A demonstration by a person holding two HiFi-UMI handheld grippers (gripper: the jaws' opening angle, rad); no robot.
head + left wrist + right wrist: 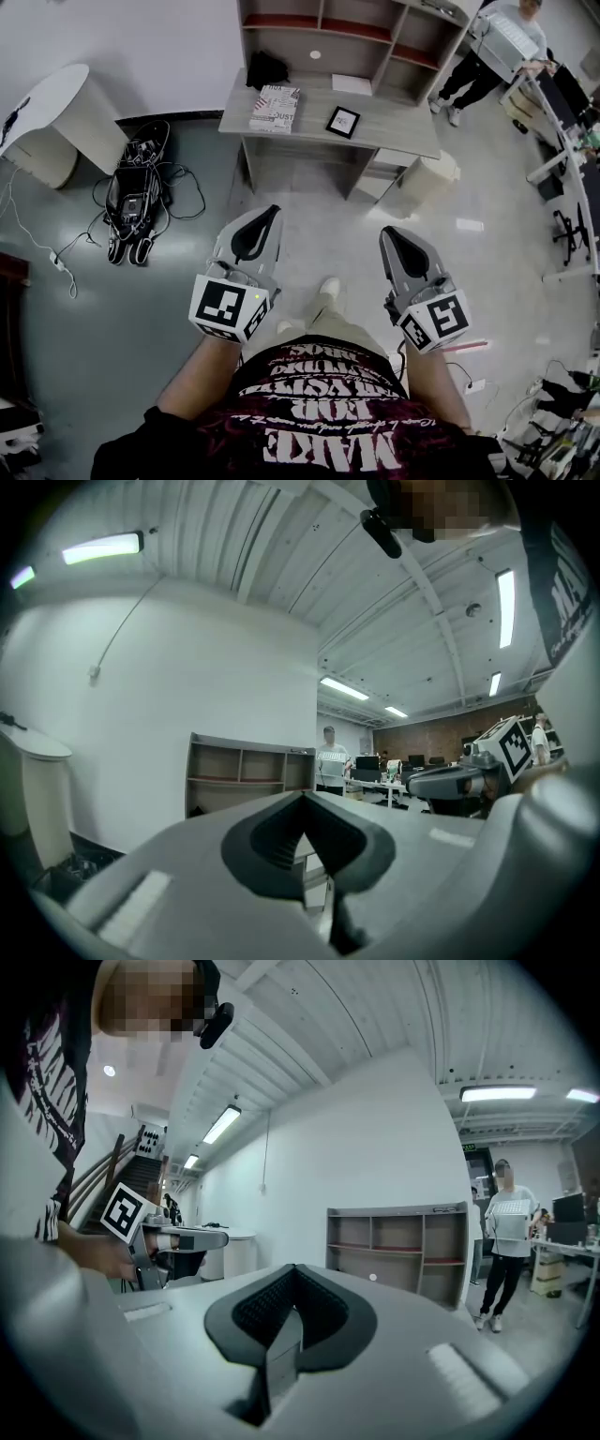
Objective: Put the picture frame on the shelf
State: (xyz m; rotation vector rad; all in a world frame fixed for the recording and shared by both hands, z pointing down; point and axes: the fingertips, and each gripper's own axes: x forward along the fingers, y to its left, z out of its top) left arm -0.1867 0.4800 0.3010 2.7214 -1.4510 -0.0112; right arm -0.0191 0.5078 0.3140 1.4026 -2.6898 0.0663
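A small black picture frame [343,122] lies flat on the grey desk [394,127], far ahead of me. The open shelf unit [349,30] rises from the back of that desk; it also shows in the left gripper view [248,772] and the right gripper view [398,1239]. My left gripper [267,212] and right gripper [387,233] hang side by side over the floor in front of my body, well short of the desk. Both point level towards it. Each has its jaws shut with nothing between them, as the left gripper [305,797] and right gripper [293,1267] views show.
A printed book [276,106] and a dark bundle [267,67] lie on the desk's left part. A white bin [427,178] stands under its right end. A black bag with cables [139,192] sits on the floor at left by a round white table [52,103]. A person [497,47] stands at right.
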